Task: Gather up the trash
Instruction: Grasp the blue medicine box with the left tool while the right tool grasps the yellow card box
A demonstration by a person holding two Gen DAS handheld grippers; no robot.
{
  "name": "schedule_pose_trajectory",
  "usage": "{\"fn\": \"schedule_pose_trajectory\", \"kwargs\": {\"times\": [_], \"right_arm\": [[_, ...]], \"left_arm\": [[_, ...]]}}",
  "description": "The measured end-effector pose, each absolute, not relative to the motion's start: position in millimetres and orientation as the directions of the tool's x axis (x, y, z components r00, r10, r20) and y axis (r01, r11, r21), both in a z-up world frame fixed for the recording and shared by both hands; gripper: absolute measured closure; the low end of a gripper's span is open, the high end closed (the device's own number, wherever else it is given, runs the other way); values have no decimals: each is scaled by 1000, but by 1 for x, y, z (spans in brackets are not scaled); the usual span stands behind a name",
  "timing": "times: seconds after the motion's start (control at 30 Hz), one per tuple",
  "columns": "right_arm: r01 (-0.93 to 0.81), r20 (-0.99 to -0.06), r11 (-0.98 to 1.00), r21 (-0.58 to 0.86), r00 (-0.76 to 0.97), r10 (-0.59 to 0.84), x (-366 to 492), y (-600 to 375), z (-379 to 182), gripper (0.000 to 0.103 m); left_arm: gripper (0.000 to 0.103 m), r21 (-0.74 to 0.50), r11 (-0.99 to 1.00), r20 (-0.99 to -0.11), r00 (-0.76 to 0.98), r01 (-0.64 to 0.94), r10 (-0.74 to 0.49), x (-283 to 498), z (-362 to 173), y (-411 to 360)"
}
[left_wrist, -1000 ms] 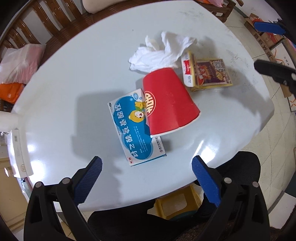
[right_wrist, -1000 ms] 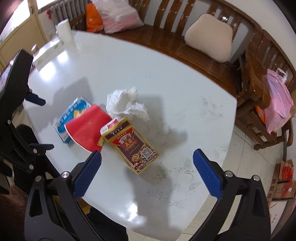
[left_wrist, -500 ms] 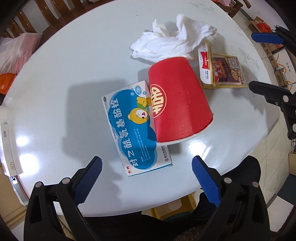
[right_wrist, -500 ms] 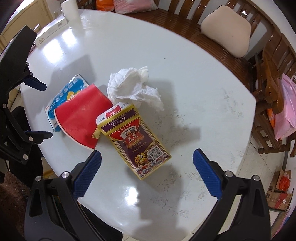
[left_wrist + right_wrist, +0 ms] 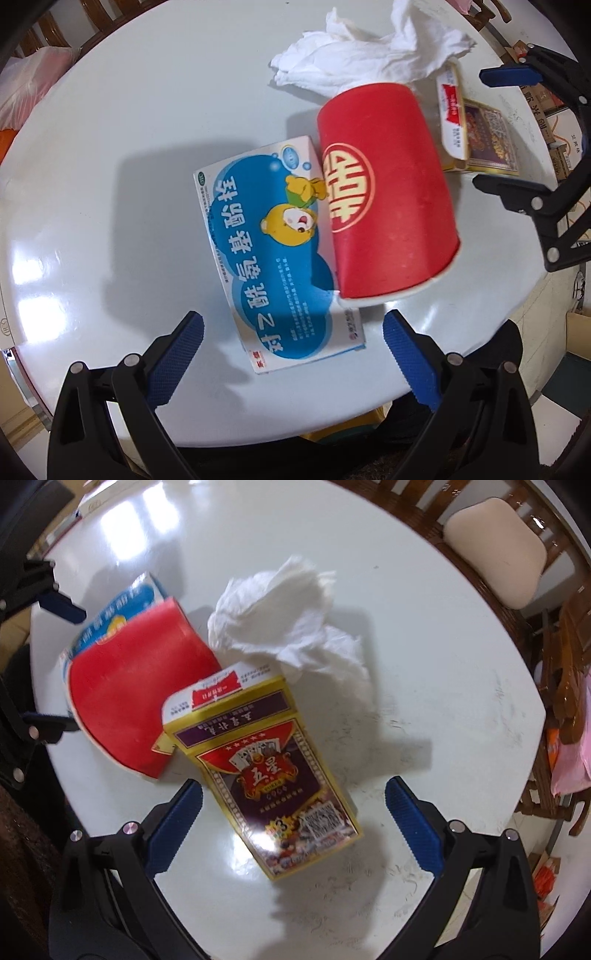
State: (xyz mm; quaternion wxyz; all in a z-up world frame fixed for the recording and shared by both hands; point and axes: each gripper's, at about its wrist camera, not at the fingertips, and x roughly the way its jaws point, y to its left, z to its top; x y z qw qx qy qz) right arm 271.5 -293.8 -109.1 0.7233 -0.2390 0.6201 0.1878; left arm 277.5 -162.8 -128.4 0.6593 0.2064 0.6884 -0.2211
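Both tongs have been brought lower and closer to the litter on the desk (image 5: 110, 147) over the last second. The left tongs (image 5: 291, 354) are now spread wide just short of the near end of the blue medicine box (image 5: 266, 258), which was set well ahead of them before. The right tongs (image 5: 293, 827) have been advanced until the playing-card box (image 5: 280, 786) lies between their open fingers. In the left wrist view, the right tongs are now seen much nearer to the red paper cup (image 5: 384, 192).

White table (image 5: 110, 155): box (image 5: 273, 258), cup (image 5: 388, 192), tissue (image 5: 365, 55), cards (image 5: 273, 775).
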Motion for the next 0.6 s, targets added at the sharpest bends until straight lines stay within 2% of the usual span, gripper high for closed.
{"fn": "schedule_pose_trajectory", "kwargs": {"times": [0.47, 0.53, 0.6], "right_arm": [[-567, -988, 818, -95, 153, -8, 292, -285, -121, 9], [-562, -989, 824, -71, 144, 13, 295, -286, -120, 13], [-553, -991, 832, -37, 130, 42, 295, -287, -119, 24]], "left_arm": [[8, -28, 821, -999, -30, 570, -13, 290, -138, -154], [8, -21, 819, -1000, -23, 574, -10, 290, -139, -154], [8, -17, 818, -1000, -18, 575, -8, 287, -138, -167]]}}
